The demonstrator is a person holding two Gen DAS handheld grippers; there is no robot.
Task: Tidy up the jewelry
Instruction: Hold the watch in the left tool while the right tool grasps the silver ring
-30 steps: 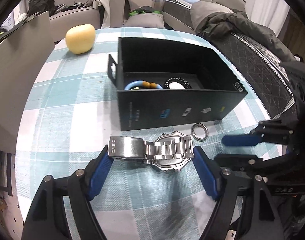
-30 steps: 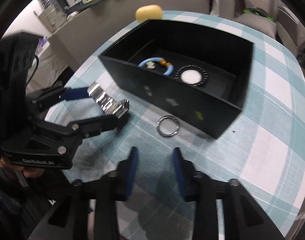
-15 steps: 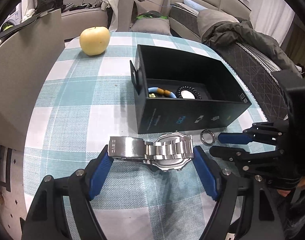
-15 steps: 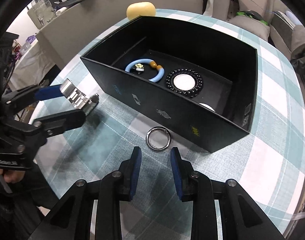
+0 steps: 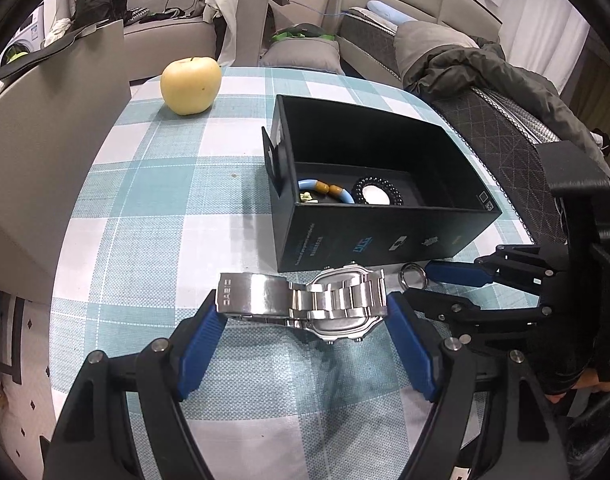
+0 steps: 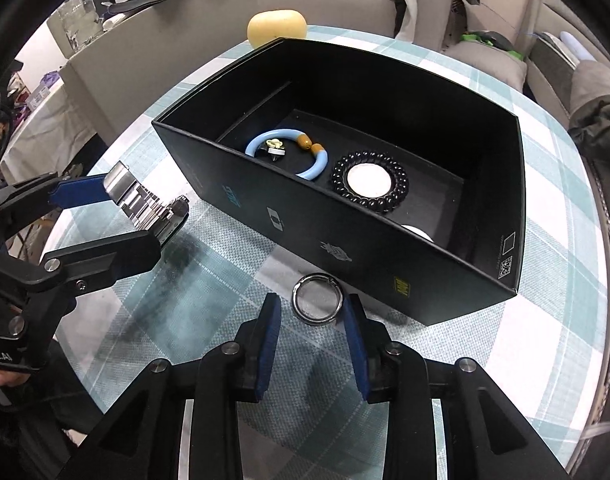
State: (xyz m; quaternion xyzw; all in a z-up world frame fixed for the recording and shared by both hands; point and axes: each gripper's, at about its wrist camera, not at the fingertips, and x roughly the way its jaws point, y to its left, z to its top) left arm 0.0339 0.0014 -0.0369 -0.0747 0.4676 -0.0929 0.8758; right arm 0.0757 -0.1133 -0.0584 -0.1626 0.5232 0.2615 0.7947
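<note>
Left hand-held gripper (image 5: 303,320) is clamped on the steel watch (image 5: 305,300), blue pads at clasp and case ends, held above the desk (image 5: 145,208) near its front edge. Bare checked cloth lies to its left, up to the yellow apple (image 5: 190,85) at the far edge. Black box (image 6: 345,208) sits mid-desk, open-topped, holding blue bangle (image 6: 289,152) and black bead bracelet (image 6: 369,187). Metal ring (image 6: 316,304) lies on the cloth just beside the box's front wall. Right hand-held gripper (image 6: 313,312) is parted, one pad on each side of the ring, contact not discernible. Sofas, clothes behind.
</note>
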